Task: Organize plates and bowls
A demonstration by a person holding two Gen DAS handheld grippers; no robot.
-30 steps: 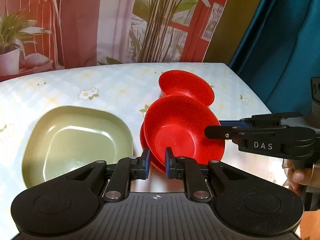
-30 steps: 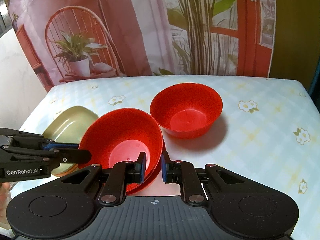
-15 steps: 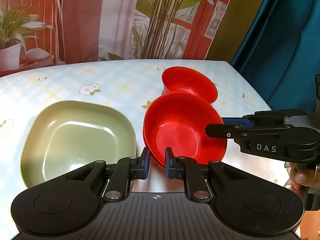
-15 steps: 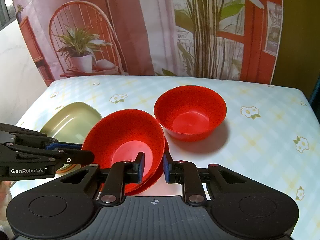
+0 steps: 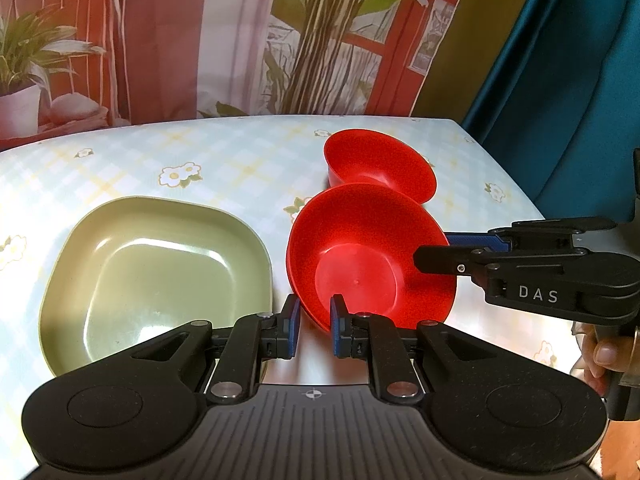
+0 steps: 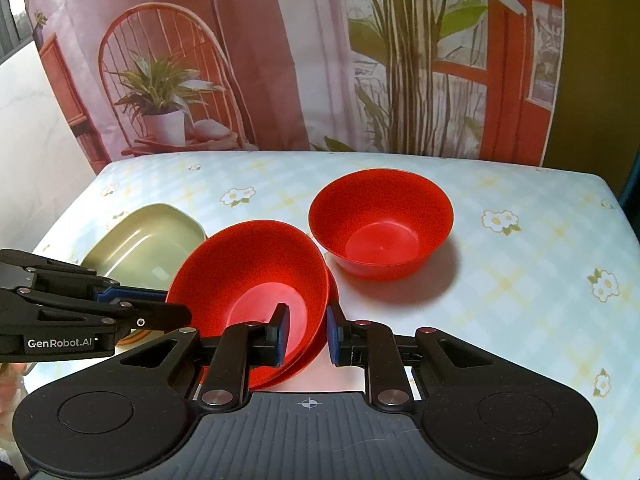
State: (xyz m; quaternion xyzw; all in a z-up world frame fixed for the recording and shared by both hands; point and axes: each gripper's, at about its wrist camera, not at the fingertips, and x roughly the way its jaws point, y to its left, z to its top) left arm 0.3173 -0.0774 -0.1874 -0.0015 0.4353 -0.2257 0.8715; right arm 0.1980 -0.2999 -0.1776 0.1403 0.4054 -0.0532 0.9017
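A red bowl [image 5: 360, 264] is tilted, nested in another red bowl beneath it [image 6: 320, 344], lifted a little off the table. My left gripper [image 5: 313, 326] is shut on its near rim, and it also shows at the left of the right wrist view [image 6: 176, 312]. My right gripper [image 6: 306, 336] is shut on the opposite rim of the two bowls, and it shows at the right of the left wrist view [image 5: 432, 256]. A second red bowl [image 6: 380, 224] stands upright on the table behind. An olive-green square plate [image 5: 156, 276] lies to the left.
The table [image 6: 520, 280] has a pale checked cloth with flowers. A printed backdrop [image 6: 280, 60] hangs behind the far edge, and a blue curtain [image 5: 560, 80] hangs beyond the right edge.
Both grippers have risen slightly with the nested red bowls held between them. The bowls are tilted a little more than before.
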